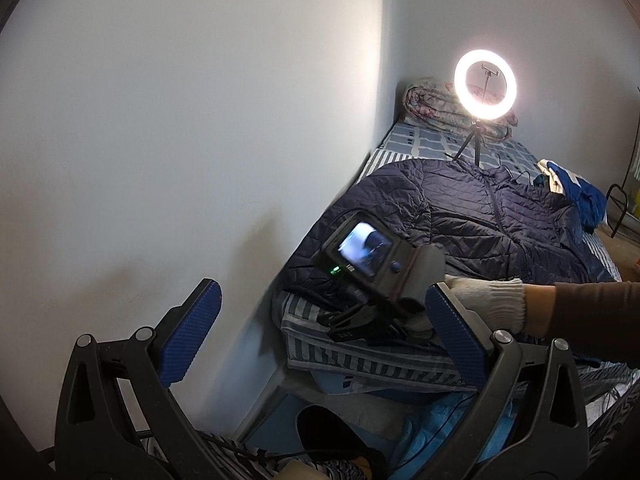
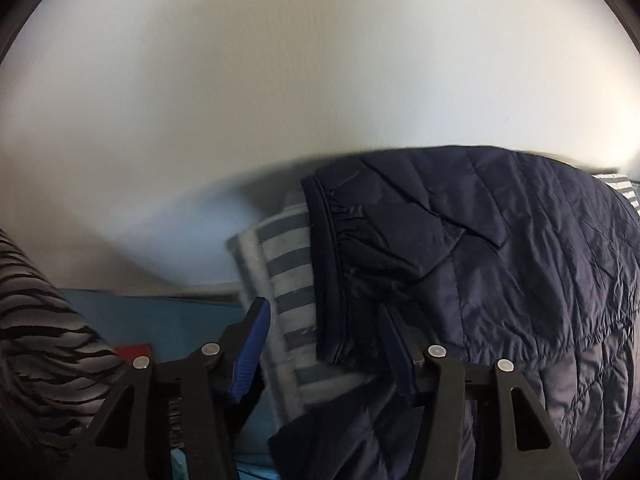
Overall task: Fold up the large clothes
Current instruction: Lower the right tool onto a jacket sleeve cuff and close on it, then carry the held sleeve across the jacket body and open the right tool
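Observation:
A dark navy quilted puffer jacket (image 1: pixel 492 216) lies spread front-up on a bed with a blue-and-white striped sheet (image 1: pixel 432 148). My left gripper (image 1: pixel 324 312) is open and empty, raised off the bed's near end, facing the wall. The right gripper (image 1: pixel 360 320) shows in the left wrist view, held by a white-gloved hand (image 1: pixel 488 300) at the jacket's near end. In the right wrist view my right gripper (image 2: pixel 324 320) is open, its jaws on either side of the jacket's sleeve cuff (image 2: pixel 328 272), low over the striped sheet (image 2: pixel 284 264).
A lit ring light (image 1: pixel 485 85) on a small tripod stands on the bed beyond the jacket. A rolled floral quilt (image 1: pixel 432 104) lies at the far end. Blue and white clothes (image 1: pixel 576 188) are piled at the right. The white wall (image 1: pixel 180 120) runs along the bed's left side.

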{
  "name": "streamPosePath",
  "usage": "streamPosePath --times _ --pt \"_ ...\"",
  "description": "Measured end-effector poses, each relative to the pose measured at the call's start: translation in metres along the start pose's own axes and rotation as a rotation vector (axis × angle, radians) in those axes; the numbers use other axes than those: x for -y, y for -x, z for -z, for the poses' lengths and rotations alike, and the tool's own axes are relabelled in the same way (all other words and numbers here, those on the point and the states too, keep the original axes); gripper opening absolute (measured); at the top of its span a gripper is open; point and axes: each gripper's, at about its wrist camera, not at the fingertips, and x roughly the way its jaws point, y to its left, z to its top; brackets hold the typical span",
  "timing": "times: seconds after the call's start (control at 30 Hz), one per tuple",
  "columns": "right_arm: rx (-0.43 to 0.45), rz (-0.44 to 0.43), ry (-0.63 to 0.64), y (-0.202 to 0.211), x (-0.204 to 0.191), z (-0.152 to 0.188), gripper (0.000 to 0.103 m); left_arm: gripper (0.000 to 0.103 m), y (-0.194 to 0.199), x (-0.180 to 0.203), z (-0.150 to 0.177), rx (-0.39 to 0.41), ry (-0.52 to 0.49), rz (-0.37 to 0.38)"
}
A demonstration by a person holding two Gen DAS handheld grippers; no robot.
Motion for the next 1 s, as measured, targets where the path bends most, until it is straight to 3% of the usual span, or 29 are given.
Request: streamPosePath --times 0.1,0.23,0.3,0.43,0.63,0.83,1.0 --pt "0.008 -0.005 -0.002 -0.002 0.004 0.000 0.045 0.103 -0.006 0.004 -0.001 -0.002 -0.015 0.001" --pt "0.034 -0.067 -0.046 0.012 0.017 -0.001 0.010 0.103 -0.017 0.011 -0.006 -0.008 -0.032 0.006" --pt "0.059 -0.089 -0.075 0.025 0.029 0.000 0.006 0.103 -0.021 0.014 -0.009 -0.005 -0.039 0.013" --pt "0.129 -0.142 -0.168 0.054 0.058 0.010 0.003 0.103 -0.028 0.021 -0.016 0.003 -0.056 0.025" --pt "0.283 -0.309 -0.428 0.112 0.140 0.035 0.003 0.103 -0.035 0.033 -0.027 0.006 -0.082 0.040" --pt "0.339 -0.271 -0.530 0.143 0.191 0.059 0.003 0.103 -0.046 0.045 -0.038 -0.001 -0.125 0.040" --pt "0.377 -0.182 -0.594 0.176 0.225 0.095 0.003 0.103 -0.064 0.072 -0.059 -0.009 -0.158 0.092"
